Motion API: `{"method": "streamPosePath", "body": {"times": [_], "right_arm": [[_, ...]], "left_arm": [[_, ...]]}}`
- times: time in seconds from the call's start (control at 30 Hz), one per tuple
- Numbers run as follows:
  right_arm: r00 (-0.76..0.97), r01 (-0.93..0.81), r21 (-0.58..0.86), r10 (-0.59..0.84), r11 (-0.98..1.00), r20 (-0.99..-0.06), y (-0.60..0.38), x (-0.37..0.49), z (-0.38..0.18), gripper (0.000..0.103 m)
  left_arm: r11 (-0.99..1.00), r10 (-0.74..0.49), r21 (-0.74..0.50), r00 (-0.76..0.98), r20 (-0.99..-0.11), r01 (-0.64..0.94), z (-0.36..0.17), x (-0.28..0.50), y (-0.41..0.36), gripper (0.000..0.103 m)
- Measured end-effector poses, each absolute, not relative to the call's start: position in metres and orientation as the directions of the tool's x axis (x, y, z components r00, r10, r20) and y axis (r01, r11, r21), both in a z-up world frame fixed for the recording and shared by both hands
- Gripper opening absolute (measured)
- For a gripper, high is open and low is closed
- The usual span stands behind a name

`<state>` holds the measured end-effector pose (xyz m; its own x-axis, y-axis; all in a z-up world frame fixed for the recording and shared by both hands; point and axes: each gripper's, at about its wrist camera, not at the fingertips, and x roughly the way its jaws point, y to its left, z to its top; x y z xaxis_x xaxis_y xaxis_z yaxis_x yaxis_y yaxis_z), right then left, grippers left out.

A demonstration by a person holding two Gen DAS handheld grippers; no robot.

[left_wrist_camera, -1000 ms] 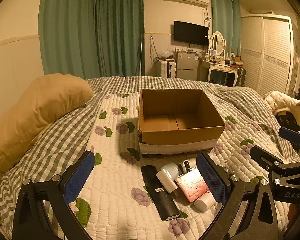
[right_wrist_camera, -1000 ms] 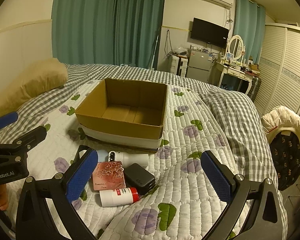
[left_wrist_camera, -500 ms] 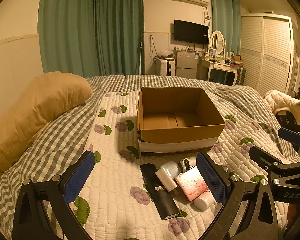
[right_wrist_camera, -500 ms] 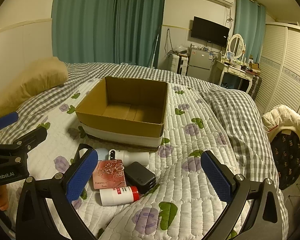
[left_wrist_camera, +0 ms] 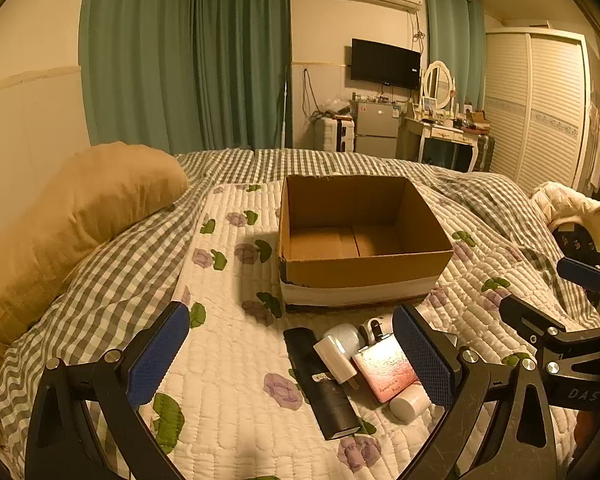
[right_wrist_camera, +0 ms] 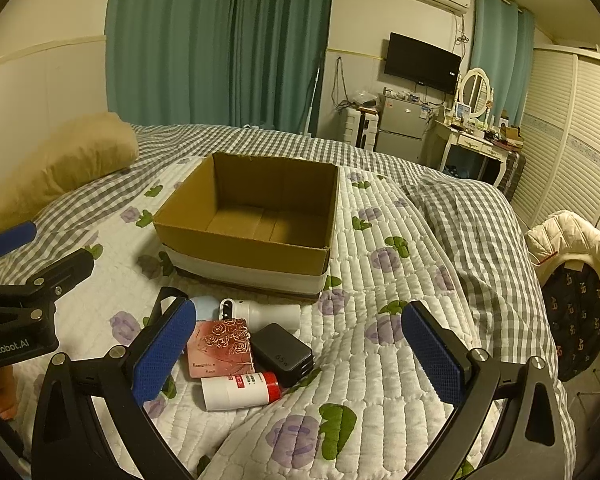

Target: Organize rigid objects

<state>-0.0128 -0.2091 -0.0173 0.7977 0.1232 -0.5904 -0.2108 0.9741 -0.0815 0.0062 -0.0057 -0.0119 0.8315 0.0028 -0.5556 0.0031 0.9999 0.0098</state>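
1. The left gripper (left_wrist_camera: 290, 354), its blue-padded fingers spread wide, hangs empty over the white quilted bedspread (left_wrist_camera: 228, 360).
2. A long black rectangular device (left_wrist_camera: 320, 380) lies just below it, with a white plug adapter (left_wrist_camera: 334, 360) resting across it.
3. A pink rose-printed flat box (right_wrist_camera: 220, 346), a black charger block (right_wrist_camera: 282, 354) and a white red-capped bottle (right_wrist_camera: 240, 390) cluster in front of the open brown cardboard box (right_wrist_camera: 252, 224).
4. The right gripper (right_wrist_camera: 298, 354) is likewise spread and empty.

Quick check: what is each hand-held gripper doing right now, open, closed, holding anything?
Left hand-held gripper: open, holding nothing.
Right hand-held gripper: open, holding nothing.
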Motion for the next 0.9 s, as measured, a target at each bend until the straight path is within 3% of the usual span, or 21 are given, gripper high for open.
{"method": "streamPosePath", "body": {"times": [0.4,0.67,0.9], "right_arm": [[0.716,-0.254,-0.089,0.125,0.963,-0.686,-0.208,0.011,-0.035,0.103],[0.652,-0.236,-0.07,0.104,0.969,-0.751,-0.217,0.026,-0.066,0.103],[0.641,-0.249,-0.069,0.111,0.966,-0.759,-0.215,0.026,-0.07,0.103]], "left_arm": [[1.0,0.019,0.024,0.734,-0.678,-0.003,-0.05,0.036,-0.01,0.101],[0.999,0.013,0.038,0.593,-0.805,0.029,-0.1,0.064,-0.022,0.092],[0.993,0.049,0.097,0.489,-0.871,0.074,-0.138,0.084,-0.042,0.077]]}}
